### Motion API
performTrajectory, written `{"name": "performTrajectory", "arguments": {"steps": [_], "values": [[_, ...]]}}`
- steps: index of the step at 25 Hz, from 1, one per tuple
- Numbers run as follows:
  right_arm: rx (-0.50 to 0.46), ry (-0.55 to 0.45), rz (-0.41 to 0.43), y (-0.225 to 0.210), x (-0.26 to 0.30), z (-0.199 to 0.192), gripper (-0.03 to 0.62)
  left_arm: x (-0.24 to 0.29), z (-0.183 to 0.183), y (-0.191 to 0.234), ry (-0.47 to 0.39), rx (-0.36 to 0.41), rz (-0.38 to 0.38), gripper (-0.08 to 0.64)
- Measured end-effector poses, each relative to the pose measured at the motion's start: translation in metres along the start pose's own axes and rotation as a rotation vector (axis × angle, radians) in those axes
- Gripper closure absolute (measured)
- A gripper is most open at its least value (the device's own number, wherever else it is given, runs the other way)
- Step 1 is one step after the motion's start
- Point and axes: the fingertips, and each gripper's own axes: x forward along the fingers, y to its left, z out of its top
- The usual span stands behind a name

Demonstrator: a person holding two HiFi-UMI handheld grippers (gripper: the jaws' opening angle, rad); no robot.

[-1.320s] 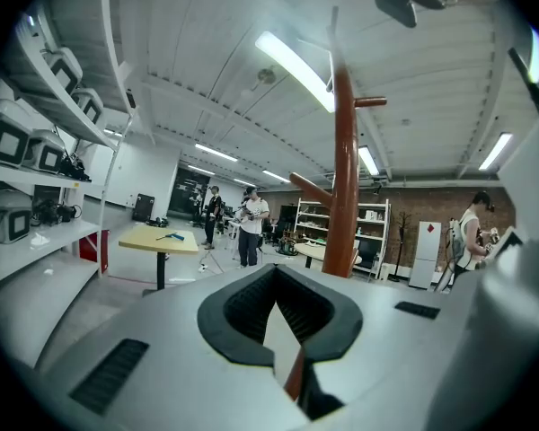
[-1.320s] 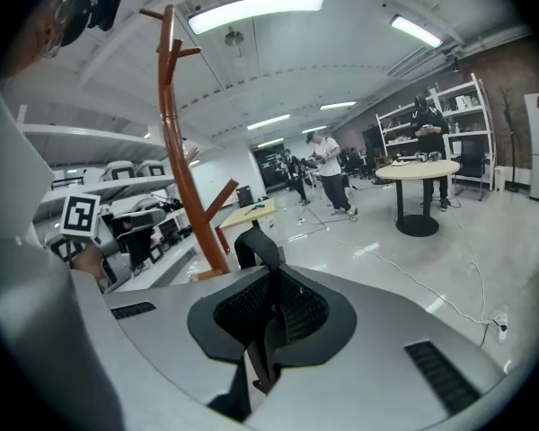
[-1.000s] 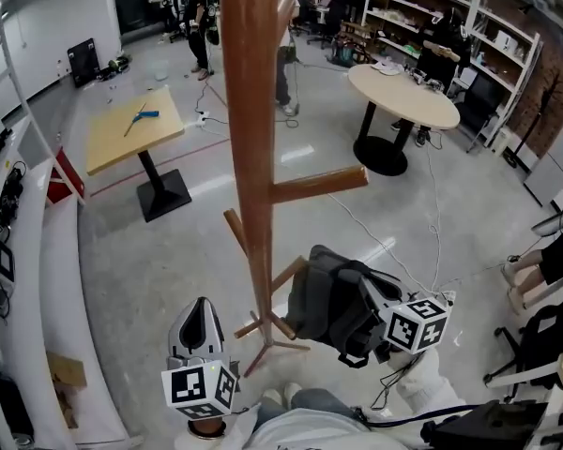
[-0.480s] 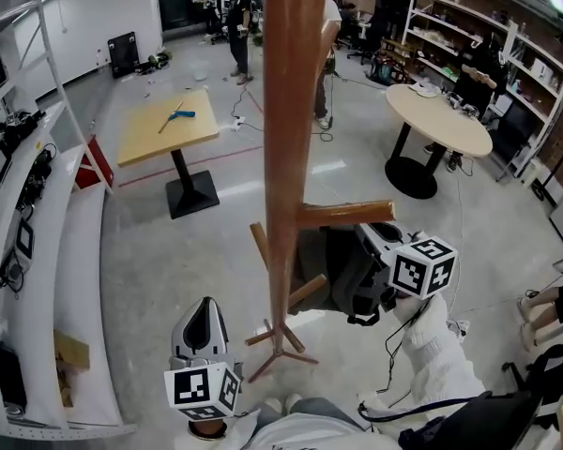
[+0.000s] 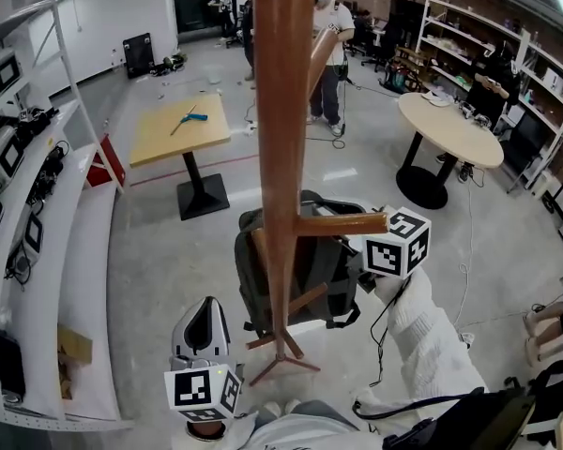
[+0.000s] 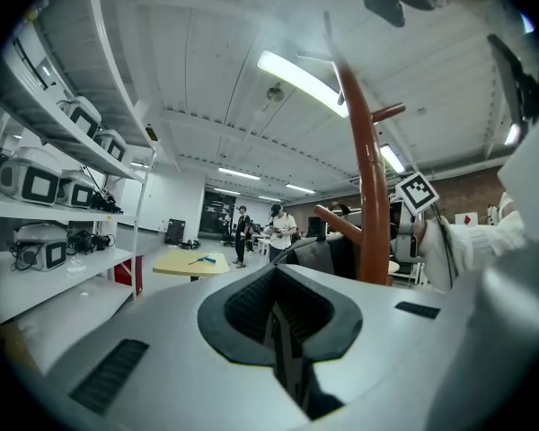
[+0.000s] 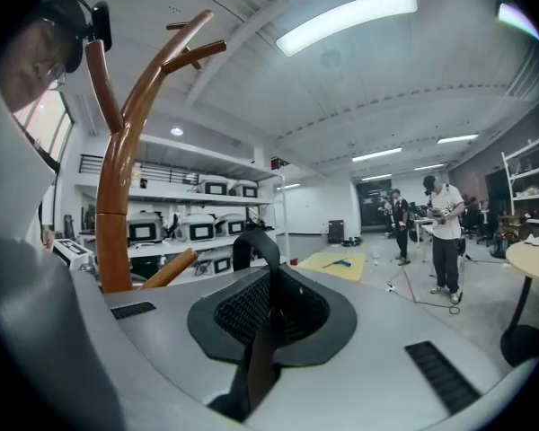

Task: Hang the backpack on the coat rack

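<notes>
The wooden coat rack's pole (image 5: pixel 281 111) rises through the middle of the head view, with a horizontal peg (image 5: pixel 342 223) pointing right. A dark grey backpack (image 5: pixel 300 270) hangs in the air just behind the pole, its top at peg height. My right gripper (image 5: pixel 380 247) is shut on the backpack's black top strap (image 7: pixel 256 245), right beside the peg's tip. The pole (image 7: pixel 117 214) stands close on that gripper's left. My left gripper (image 5: pixel 203 309) is low by the rack's base, shut and empty, pointing at the pole (image 6: pixel 368 196) and backpack (image 6: pixel 328 254).
White shelves with devices (image 5: pixel 38 204) run along the left. A square yellow table (image 5: pixel 181 129) stands behind the rack, a round table (image 5: pixel 450 129) at the right. People (image 5: pixel 328 54) stand farther back. The rack's feet (image 5: pixel 281 350) spread on the floor near me.
My right gripper has lifted the backpack up and leftward, from low on the pole's right to peg height behind the pole. The left gripper has stayed put.
</notes>
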Motion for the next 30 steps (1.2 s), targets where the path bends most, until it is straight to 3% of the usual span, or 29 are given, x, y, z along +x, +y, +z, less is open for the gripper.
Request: {"name": "performTrajectory", "arguments": {"steps": [7,30], "values": [[-0.109,0.017,0.143,0.039,0.02,0.004,0.568,-0.003,-0.002,0.01,0.001,-0.013,0.037,0.557],[-0.22,0.005,0.257,0.082,0.028,0.002,0.568,-0.007,-0.013,0.013,0.013,-0.029,0.041,0.557]]}}
